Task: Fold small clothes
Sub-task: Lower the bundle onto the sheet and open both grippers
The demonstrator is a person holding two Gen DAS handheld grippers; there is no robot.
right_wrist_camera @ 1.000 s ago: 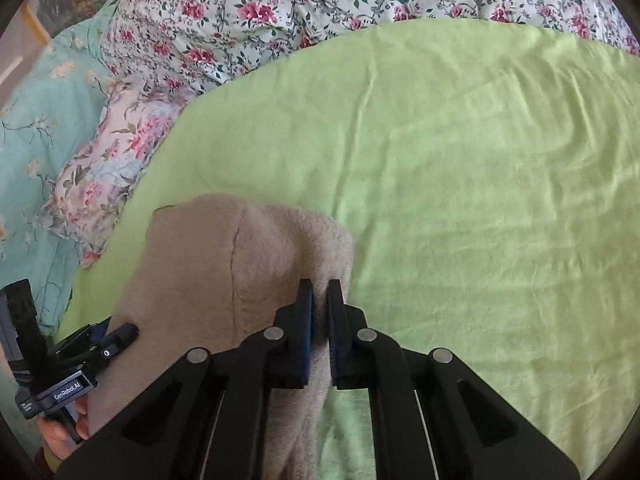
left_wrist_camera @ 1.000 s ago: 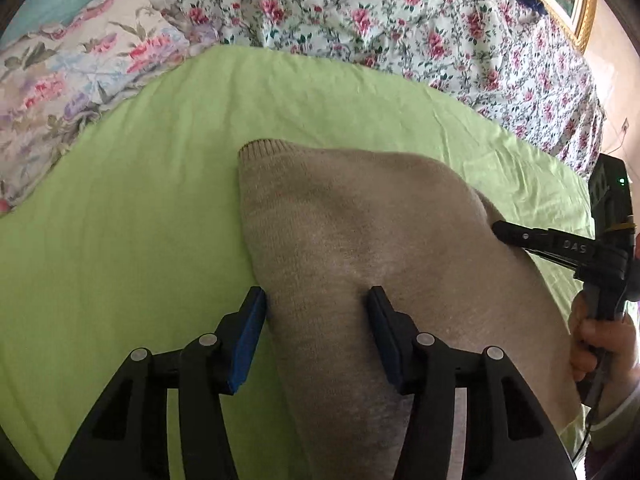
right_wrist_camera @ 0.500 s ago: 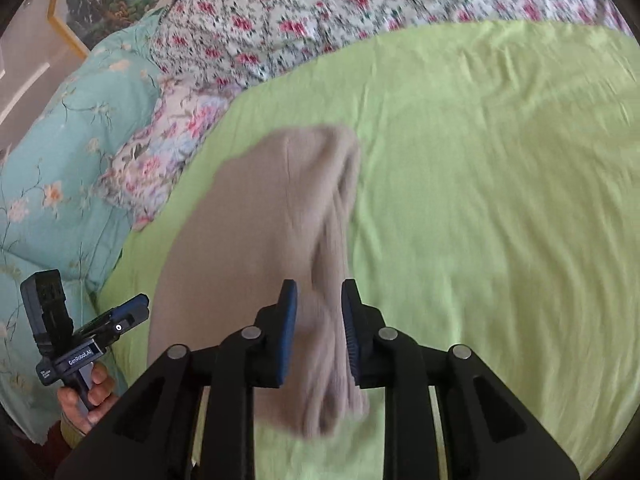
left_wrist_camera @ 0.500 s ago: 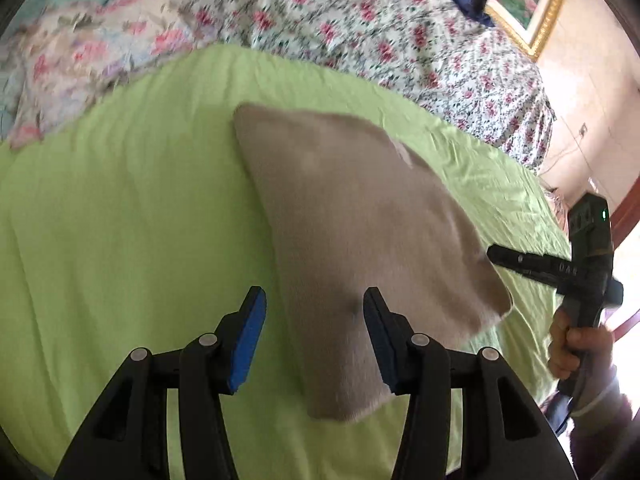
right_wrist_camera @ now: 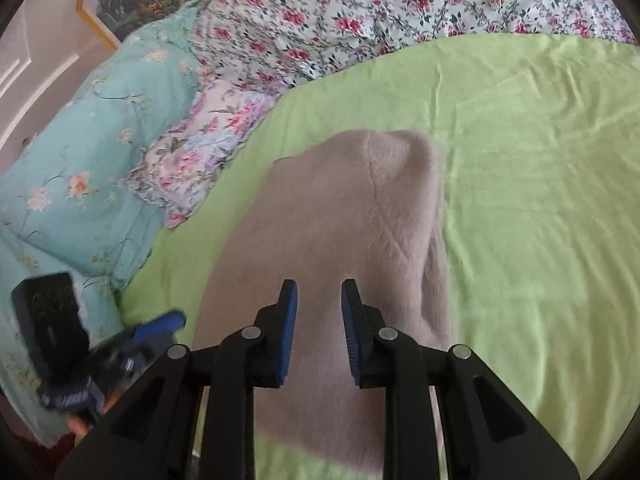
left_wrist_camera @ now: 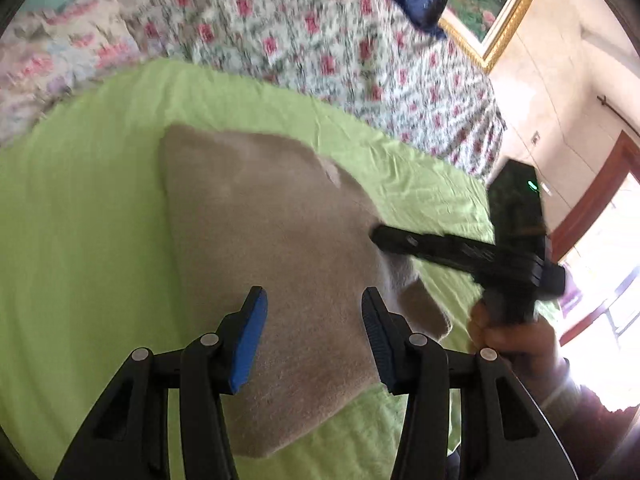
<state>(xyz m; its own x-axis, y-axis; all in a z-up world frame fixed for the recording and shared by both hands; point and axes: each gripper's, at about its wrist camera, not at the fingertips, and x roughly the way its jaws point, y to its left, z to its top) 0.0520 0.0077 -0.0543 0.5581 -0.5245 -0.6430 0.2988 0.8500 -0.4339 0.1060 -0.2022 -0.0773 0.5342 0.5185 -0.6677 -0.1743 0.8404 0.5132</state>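
Left gripper (left_wrist_camera: pixel 312 320): nearest in the left wrist view, its jaws spread about halfway, blue pads apart and holding nothing – the beige cloth passes below the gap.
Right gripper (right_wrist_camera: pixel 316 308): its jaws stand slightly apart and pinch nothing; they have just been opening, and no fabric is between the pads.
Beige knit garment (right_wrist_camera: pixel 340 240): it lies folded flat on the green sheet, just beyond both pairs of jaws, with a diagonal seam across its upper layer.
Right hand (left_wrist_camera: pixel 516 340): it grips the handle of the right tool, whose tip reaches over the right edge of the garment.
Green sheet (right_wrist_camera: pixel 540 180): it covers the bed around the garment – slightly wrinkled.
Floral quilt (right_wrist_camera: pixel 400 4): it lies behind the sheet.
Turquoise pillow (right_wrist_camera: pixel 88 152): at the left, near the quilt.
Framed painting (left_wrist_camera: pixel 492 4): on the far wall.
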